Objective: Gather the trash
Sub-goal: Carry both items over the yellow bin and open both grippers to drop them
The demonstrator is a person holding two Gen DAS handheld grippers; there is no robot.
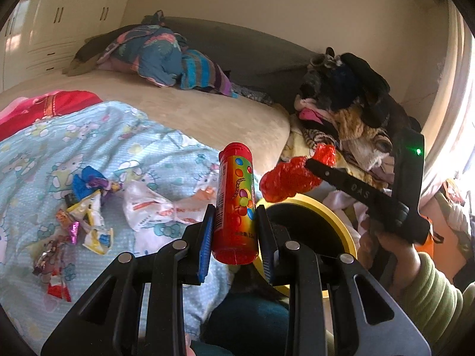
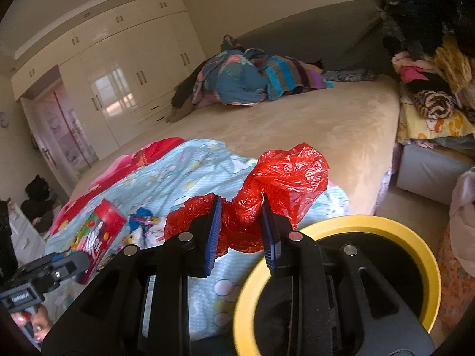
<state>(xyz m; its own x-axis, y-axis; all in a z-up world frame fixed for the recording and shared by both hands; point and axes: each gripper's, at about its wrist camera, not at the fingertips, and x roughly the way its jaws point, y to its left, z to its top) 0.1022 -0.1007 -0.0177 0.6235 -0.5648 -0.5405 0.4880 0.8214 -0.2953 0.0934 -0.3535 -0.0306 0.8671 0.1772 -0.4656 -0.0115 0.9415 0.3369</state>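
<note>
My left gripper [image 1: 234, 231] is shut on a red candy tube [image 1: 234, 204] with coloured sweets printed on it, held upright beside the yellow-rimmed bin [image 1: 335, 210]. My right gripper [image 2: 242, 222] is shut on a crumpled red plastic bag [image 2: 285, 178], held just above and left of the bin's rim [image 2: 371, 222]. The bag also shows in the left wrist view [image 1: 288, 178], and the tube in the right wrist view [image 2: 98, 234]. Several candy wrappers [image 1: 89, 207] and a white wrapper [image 1: 148, 204] lie on the light blue blanket [image 1: 89, 136].
The beige bed [image 2: 297, 118] carries a heap of bedding [image 1: 160, 56] at its far side. A pile of clothes [image 1: 350, 103] sits to the right on a grey stool [image 2: 427, 169]. White wardrobes [image 2: 118, 68] line the far wall.
</note>
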